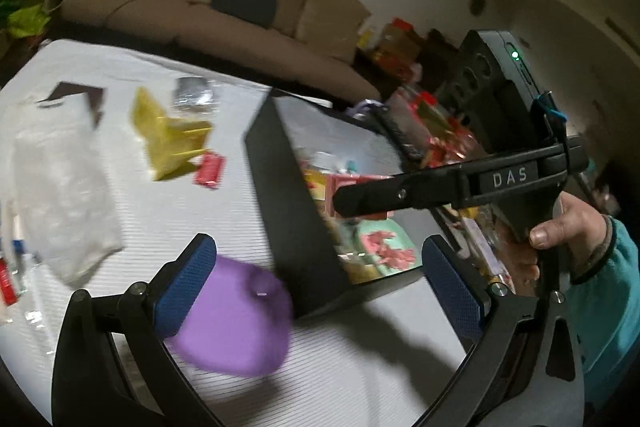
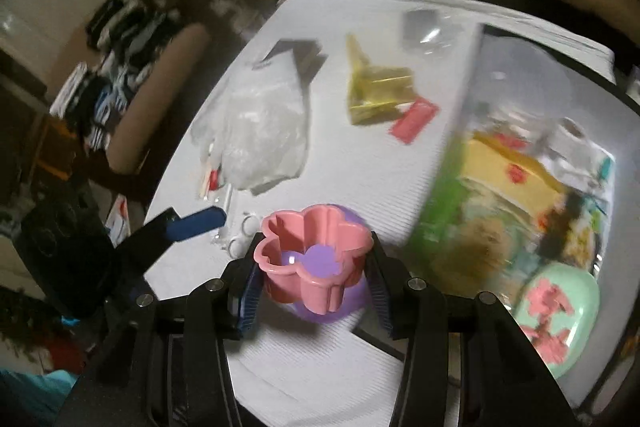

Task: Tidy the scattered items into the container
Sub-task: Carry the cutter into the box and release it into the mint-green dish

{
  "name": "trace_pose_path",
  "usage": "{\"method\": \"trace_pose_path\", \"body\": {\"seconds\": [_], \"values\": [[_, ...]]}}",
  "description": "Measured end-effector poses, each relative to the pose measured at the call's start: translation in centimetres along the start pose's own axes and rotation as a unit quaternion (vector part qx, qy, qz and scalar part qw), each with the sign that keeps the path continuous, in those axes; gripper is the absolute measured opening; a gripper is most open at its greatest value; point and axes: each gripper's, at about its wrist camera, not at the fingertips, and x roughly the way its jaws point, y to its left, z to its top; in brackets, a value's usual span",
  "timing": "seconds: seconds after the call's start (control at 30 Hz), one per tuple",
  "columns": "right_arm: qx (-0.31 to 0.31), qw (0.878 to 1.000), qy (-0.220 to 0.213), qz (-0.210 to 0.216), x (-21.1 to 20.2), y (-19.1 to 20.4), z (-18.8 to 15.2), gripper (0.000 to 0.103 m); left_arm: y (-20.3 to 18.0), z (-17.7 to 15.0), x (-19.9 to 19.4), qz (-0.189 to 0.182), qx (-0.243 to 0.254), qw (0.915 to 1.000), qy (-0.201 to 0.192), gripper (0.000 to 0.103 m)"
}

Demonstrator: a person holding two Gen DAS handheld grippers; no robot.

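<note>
My right gripper [image 2: 316, 279] is shut on a pink flower-shaped cup [image 2: 316, 259], lifted above the white table [image 2: 320, 379]. A purple rounded item [image 2: 340, 307] lies under the cup. In the left wrist view that purple item [image 1: 240, 323] lies on the table, partly behind the left pad of my left gripper [image 1: 320, 287]. This gripper is open and holds nothing. The dark box container [image 1: 296, 211] stands just behind it, filled with several items. My right gripper [image 1: 348, 197] reaches over the box, held by a hand [image 1: 568, 227].
A yellow packet [image 1: 168, 135], a red packet [image 1: 209, 169], a silver packet [image 1: 192, 95] and a clear plastic bag [image 1: 60, 187] lie scattered on the table left of the box. A mint dish with pink pieces [image 2: 556, 311] lies in the box. A brown sofa [image 1: 240, 19] stands behind.
</note>
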Motion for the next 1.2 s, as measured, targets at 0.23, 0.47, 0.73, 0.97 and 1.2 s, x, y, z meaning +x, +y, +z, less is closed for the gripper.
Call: {"method": "trace_pose_path", "body": {"seconds": [0.23, 0.47, 0.73, 0.97, 1.2], "values": [[0.054, 0.995, -0.045, -0.076, -5.3, -8.7, -3.1, 0.048, -3.8, 0.1, 3.5, -0.020, 0.011, 0.9997, -0.001, 0.103], [0.048, 0.978, -0.015, -0.204, -5.4, -14.9, -6.8, 0.048, -7.3, -0.3, 6.8, 0.013, 0.053, 0.9985, -0.004, 0.103], [-0.013, 0.957, 0.033, -0.289, -1.0, -16.4, -8.0, 0.049, -10.3, -1.9, 9.3, 0.041, 0.113, 0.9926, 0.021, 0.103], [-0.012, 0.955, 0.035, -0.293, -0.7, -17.3, -9.2, 0.062, -11.2, -2.3, 10.8, 0.029, 0.116, 0.9922, 0.036, 0.103], [-0.004, 0.958, -0.008, -0.286, -2.7, -16.3, -10.2, 0.067, -11.5, -2.8, 11.2, 0.040, 0.123, 0.9908, 0.039, 0.103]]}}
